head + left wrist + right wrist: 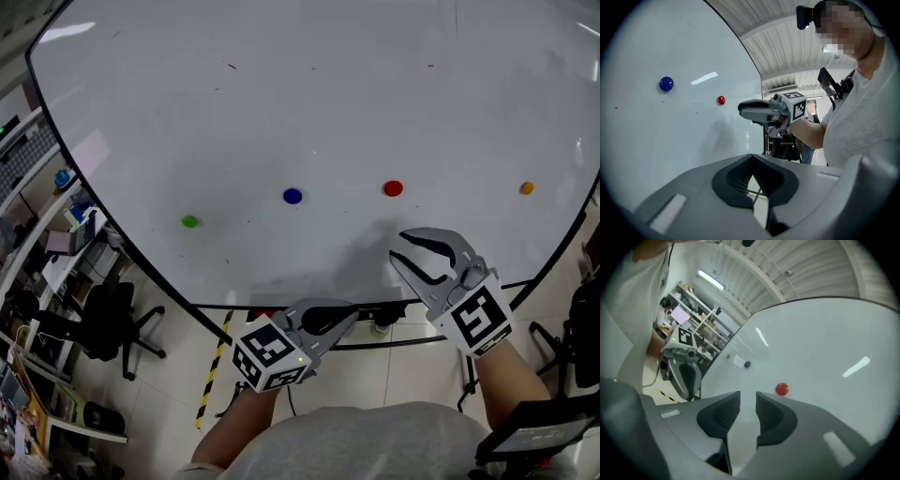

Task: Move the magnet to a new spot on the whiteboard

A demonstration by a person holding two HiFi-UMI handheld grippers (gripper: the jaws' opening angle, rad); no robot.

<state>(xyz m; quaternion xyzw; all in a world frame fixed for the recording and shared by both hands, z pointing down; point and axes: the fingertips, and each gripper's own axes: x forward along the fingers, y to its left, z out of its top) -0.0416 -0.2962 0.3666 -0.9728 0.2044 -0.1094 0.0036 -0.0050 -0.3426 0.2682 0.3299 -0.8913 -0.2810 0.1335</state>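
A large whiteboard (309, 94) carries several round magnets: green (189, 221), blue (292, 196), red (393, 188) and orange (527, 188). My right gripper (398, 248) hovers just below the red magnet, a short way off the board, open with nothing between its jaws. In the right gripper view the red magnet (782, 389) sits just above and right of the jaw tips (747, 397); the blue magnet (747, 364) lies farther off. My left gripper (354, 314) stays low by the board's bottom edge, shut and empty, its jaw tips (752, 157) meeting; red (721, 100) and blue (666, 84) magnets show ahead of it.
Below the board's lower edge are the stand's feet and a floor strip of yellow-black tape (214, 380). An office chair (112, 319) and cluttered desks (56, 253) stand at the left. The board's upper area bears only a few small marks.
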